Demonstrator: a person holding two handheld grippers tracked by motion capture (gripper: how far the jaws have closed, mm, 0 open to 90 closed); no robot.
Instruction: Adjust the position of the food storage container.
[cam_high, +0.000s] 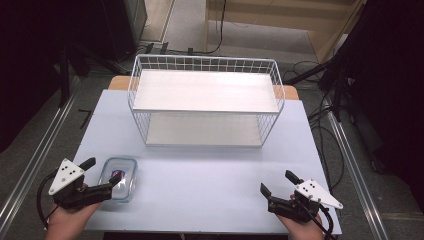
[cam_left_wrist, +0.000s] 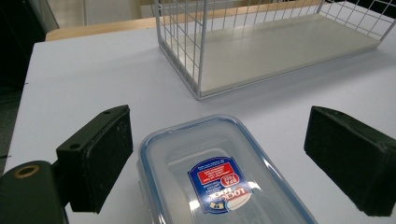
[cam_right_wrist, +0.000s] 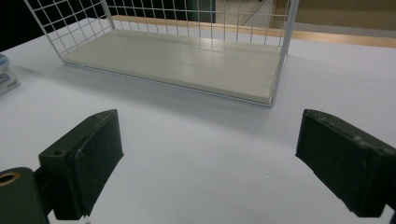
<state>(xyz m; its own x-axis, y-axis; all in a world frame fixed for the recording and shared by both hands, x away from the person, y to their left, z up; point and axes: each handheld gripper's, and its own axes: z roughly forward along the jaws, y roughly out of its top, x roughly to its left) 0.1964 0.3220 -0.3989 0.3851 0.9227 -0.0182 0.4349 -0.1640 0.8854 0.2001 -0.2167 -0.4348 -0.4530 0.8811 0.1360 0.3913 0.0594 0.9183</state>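
Observation:
A clear plastic container (cam_high: 119, 178) with a blue-rimmed lid and a red and blue label lies flat at the table's near left. My left gripper (cam_high: 104, 172) hovers at it, open. In the left gripper view the container (cam_left_wrist: 219, 182) lies between and below the wide-apart pads (cam_left_wrist: 105, 154), which do not touch it. My right gripper (cam_high: 276, 182) stands open at the near right over bare table, nothing between its jaws. In the right gripper view, that gripper (cam_right_wrist: 205, 158) faces the white wire rack (cam_right_wrist: 177, 60).
The white wire rack (cam_high: 205, 90) with an upper and a lower shelf stands at the back middle of the pale blue table (cam_high: 200, 170). Its front side is open. Cables and dark stands lie on the floor around the table.

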